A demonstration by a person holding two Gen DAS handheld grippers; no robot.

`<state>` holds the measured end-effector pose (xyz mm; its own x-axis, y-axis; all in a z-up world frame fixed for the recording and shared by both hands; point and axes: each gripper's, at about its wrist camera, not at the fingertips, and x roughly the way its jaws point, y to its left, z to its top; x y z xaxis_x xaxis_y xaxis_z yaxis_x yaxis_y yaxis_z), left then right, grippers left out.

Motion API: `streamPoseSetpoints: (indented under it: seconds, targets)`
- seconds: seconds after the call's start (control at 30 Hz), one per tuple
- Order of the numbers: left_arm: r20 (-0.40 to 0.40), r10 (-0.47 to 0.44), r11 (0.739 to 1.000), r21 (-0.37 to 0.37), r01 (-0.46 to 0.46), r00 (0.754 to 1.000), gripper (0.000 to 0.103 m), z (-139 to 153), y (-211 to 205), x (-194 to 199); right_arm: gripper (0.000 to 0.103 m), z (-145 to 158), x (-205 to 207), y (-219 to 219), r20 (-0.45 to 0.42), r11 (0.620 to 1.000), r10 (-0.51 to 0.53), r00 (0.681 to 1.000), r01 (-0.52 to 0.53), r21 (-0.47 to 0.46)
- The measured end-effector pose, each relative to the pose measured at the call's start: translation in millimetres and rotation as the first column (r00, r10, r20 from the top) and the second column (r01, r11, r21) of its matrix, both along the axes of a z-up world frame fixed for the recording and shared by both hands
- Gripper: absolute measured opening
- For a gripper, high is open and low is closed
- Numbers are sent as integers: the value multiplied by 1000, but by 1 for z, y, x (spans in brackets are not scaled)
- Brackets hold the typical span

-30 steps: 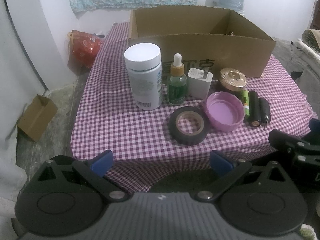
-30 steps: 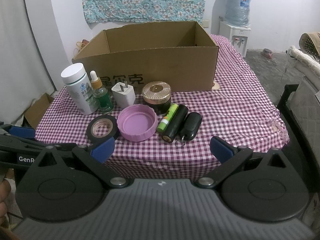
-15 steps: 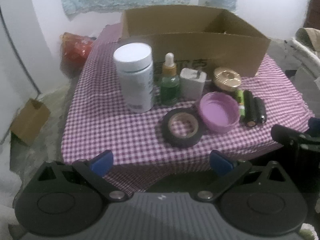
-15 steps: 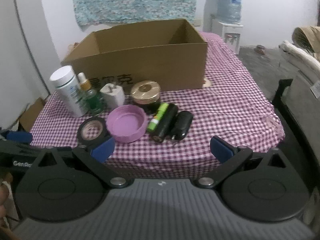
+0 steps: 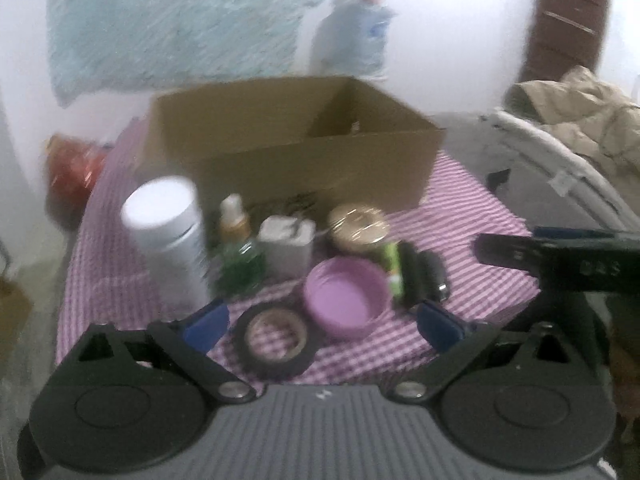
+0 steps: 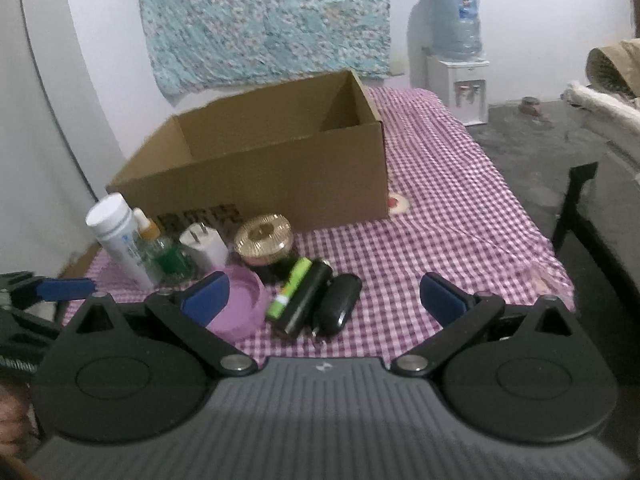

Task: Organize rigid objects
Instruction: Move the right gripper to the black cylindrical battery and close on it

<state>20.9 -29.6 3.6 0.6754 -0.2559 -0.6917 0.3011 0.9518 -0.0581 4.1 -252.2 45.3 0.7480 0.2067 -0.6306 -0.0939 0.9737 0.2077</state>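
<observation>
On the purple checked tablecloth [image 6: 440,216] stand a white bottle [image 5: 168,236], a green dropper bottle [image 5: 238,256], a white charger [image 5: 286,250] and a gold-lidded jar [image 5: 358,226]. In front of them lie a purple lid [image 5: 346,298], a black tape roll [image 5: 276,334], a green tube [image 6: 290,288], a black cylinder [image 6: 308,298] and a black key fob [image 6: 338,306]. Behind them sits an open cardboard box [image 6: 280,160]. My left gripper [image 5: 320,320] is open, low over the tape roll. My right gripper [image 6: 322,298] is open, low near the black cylinder. The left wrist view is blurred.
A water dispenser [image 6: 456,60] stands at the back right by the wall. A patterned cloth [image 6: 272,16] hangs behind the box. A red bag [image 5: 72,172] and a small carton [image 5: 12,312] sit on the floor to the left. Bedding [image 5: 580,120] lies at the right.
Both grippers have moved forward and lower toward the table's front edge; the objects now appear larger and closer. Both stay open. Nothing on the table has moved.
</observation>
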Motion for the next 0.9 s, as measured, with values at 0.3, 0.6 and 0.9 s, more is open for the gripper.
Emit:
streamPoseSetpoints:
  seconds: [0.3,0.6,0.9]
  targets:
    - [-4,-191,982,15,191,982,85,-9,-45,13,57,-11,32,-1,-60,994,98,993,-94,64]
    - [-124,-262,964,13,266,957,38,-32,-72,30,42,-43,48,5,-164,988,129,978,-141,-67]
    - [-168,-263,959,66,277,950,20,-49,-88,39,41,-60,65,8,-217,975,182,959,-204,-85]
